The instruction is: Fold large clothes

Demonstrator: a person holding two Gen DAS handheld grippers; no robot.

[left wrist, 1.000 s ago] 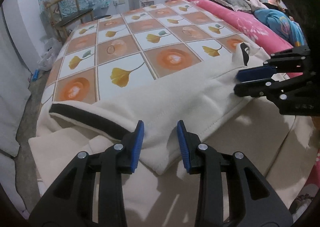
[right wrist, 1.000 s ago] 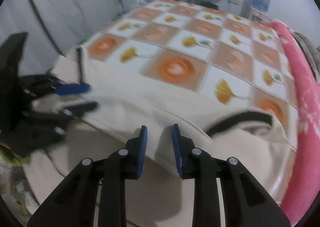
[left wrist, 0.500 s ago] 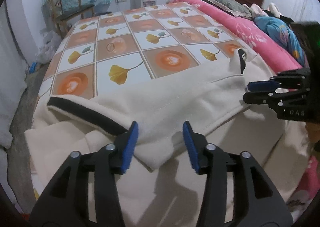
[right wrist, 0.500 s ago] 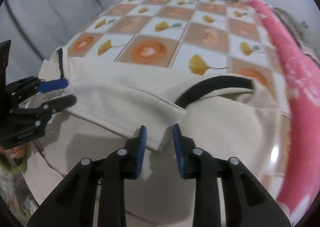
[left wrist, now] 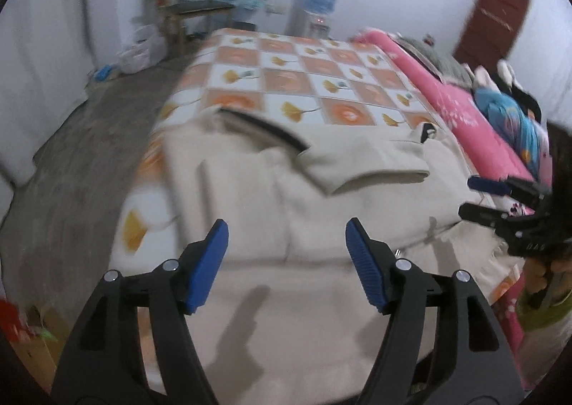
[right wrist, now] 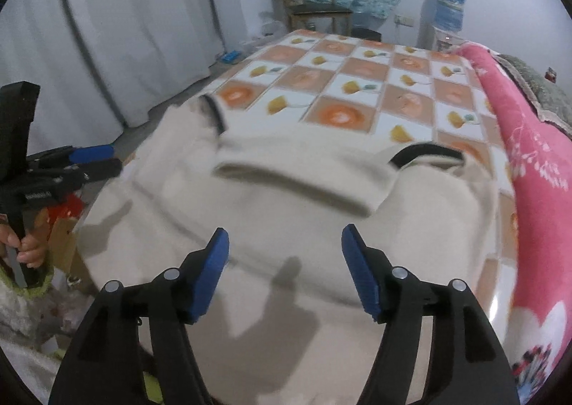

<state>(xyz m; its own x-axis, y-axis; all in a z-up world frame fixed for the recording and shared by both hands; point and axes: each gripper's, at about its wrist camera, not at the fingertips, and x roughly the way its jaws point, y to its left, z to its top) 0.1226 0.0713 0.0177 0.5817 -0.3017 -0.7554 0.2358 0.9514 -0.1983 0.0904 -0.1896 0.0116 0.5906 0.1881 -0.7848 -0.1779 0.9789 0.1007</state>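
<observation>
Presently, a cream garment (left wrist: 321, 262) is lying folded on the checked bedspread (left wrist: 304, 83); chair (right wrist: 314, 8) standing at twelve o'clock. Left gripper (left wrist: 286, 247) and right gripper (right wrist: 284, 251), jaws just opened, are gaping empty.

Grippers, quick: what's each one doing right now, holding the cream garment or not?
Left gripper: open, jaws just opened, nothing between them, above the cream garment.
Right gripper: open, jaws just opened, holding nothing.
</observation>
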